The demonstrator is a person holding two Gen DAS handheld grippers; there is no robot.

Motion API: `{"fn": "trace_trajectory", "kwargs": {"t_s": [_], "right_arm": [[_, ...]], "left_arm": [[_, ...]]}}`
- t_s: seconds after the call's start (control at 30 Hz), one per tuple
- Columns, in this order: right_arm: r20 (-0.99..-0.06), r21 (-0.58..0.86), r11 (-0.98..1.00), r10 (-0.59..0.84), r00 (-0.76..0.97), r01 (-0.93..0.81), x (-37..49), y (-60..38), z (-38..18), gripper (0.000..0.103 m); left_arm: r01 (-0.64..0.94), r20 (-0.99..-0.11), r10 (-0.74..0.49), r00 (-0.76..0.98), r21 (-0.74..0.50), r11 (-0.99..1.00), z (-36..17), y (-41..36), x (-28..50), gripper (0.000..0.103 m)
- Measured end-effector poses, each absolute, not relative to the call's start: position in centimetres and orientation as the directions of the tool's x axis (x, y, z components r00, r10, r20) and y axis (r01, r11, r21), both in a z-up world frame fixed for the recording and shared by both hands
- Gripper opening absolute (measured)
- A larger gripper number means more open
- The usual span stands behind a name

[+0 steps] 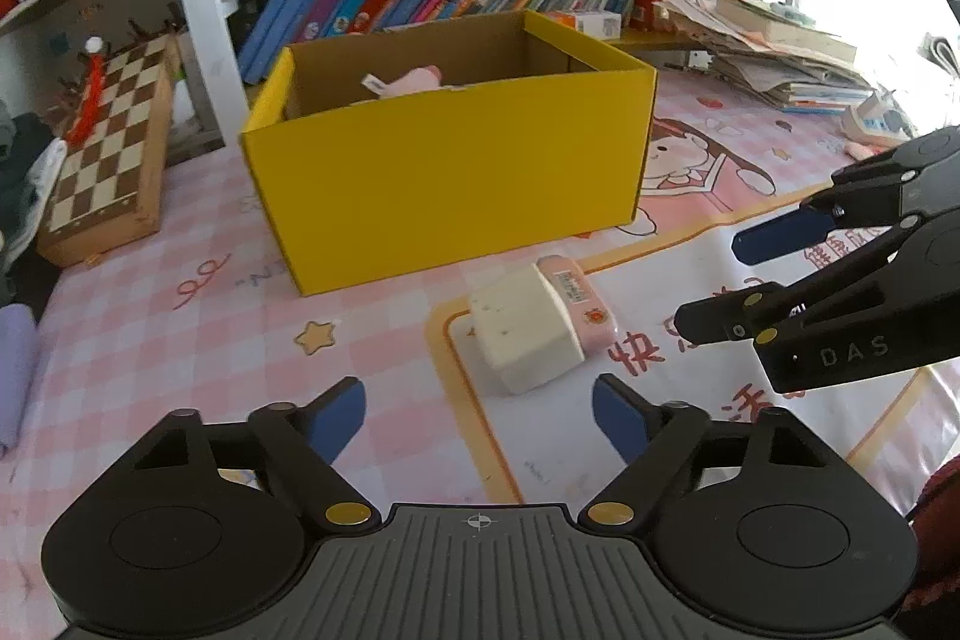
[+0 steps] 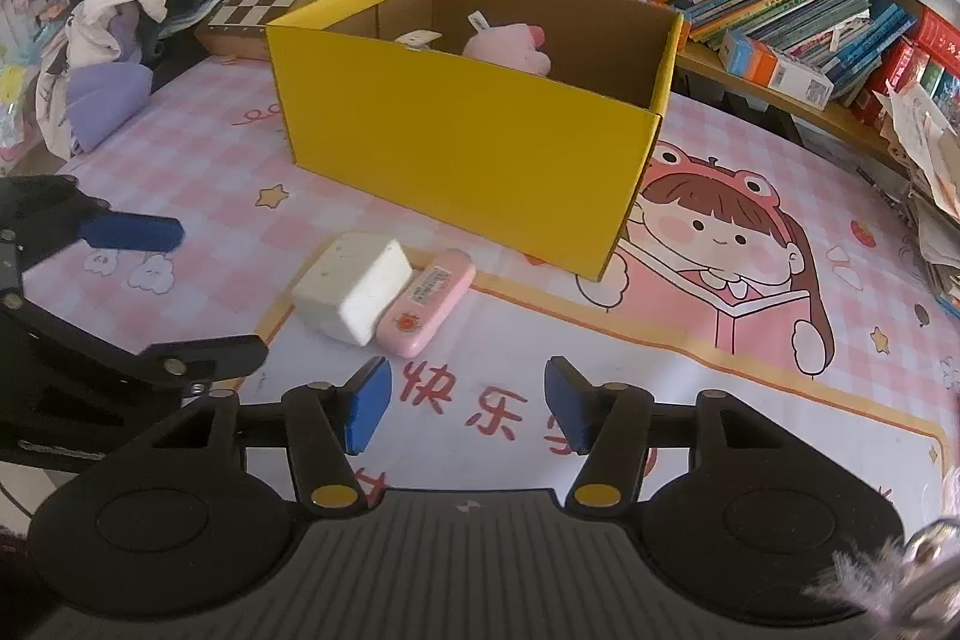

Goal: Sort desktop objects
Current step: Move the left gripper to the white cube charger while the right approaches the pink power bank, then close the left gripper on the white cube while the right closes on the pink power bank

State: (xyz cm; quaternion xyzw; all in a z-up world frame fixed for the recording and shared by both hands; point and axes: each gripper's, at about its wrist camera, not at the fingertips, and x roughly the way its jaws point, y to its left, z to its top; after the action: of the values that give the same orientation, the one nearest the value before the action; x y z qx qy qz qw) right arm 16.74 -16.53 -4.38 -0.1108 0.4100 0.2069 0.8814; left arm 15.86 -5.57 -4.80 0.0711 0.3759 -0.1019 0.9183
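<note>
Meanwhile, both the left claw point(image 1: 478, 415) and right claw point(image 2: 467, 406) hover with jaws apart and empty near the white block point(image 2: 354, 287), which touches the pink case point(image 2: 427, 301) before the yellow box point(image 2: 474, 142) mid-worktop.

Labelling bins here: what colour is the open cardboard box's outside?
Yellow outside, plain brown inside; the open cardboard box shows best in the right wrist view.

Left tongs point(image 1: 478, 418) gape wide, holding nothing; right tongs point(image 2: 468, 406) likewise spread and bare, sitting at the left's three o'clock.

White block point(image 1: 528, 334) touches pink case point(image 1: 579, 301) near box point(image 1: 444, 172).
</note>
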Motion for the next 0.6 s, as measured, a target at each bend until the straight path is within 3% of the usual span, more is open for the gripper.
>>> {"fn": "trace_trajectory", "kwargs": {"t_s": [0.1,0.27,0.53,0.6], "right_arm": [[-0.77,-0.023,0.886,0.279,0.574,-0.462,17.2,-16.7,-4.5,0.056],[-0.771,-0.009,0.883,0.292,0.566,-0.469,18.0,-17.1,-4.7,0.056],[-0.771,0.001,0.887,0.294,0.564,-0.461,19.0,-17.6,-4.8,0.056],[-0.773,0.003,0.886,0.296,0.562,-0.463,19.2,-17.6,-4.8,0.056]], "left_arm": [[0.25,-0.708,-0.135,0.693,0.06,0.967,-5.2,-6.3,16.7,0.08],[0.251,-0.713,-0.138,0.688,0.055,0.967,-5.8,-7.1,18.1,0.069],[0.202,-0.744,-0.178,0.644,-0.059,0.978,-6.5,-6.7,20.6,0.067],[0.195,-0.756,-0.189,0.627,-0.083,0.977,-6.9,-6.6,21.0,0.06]]}}
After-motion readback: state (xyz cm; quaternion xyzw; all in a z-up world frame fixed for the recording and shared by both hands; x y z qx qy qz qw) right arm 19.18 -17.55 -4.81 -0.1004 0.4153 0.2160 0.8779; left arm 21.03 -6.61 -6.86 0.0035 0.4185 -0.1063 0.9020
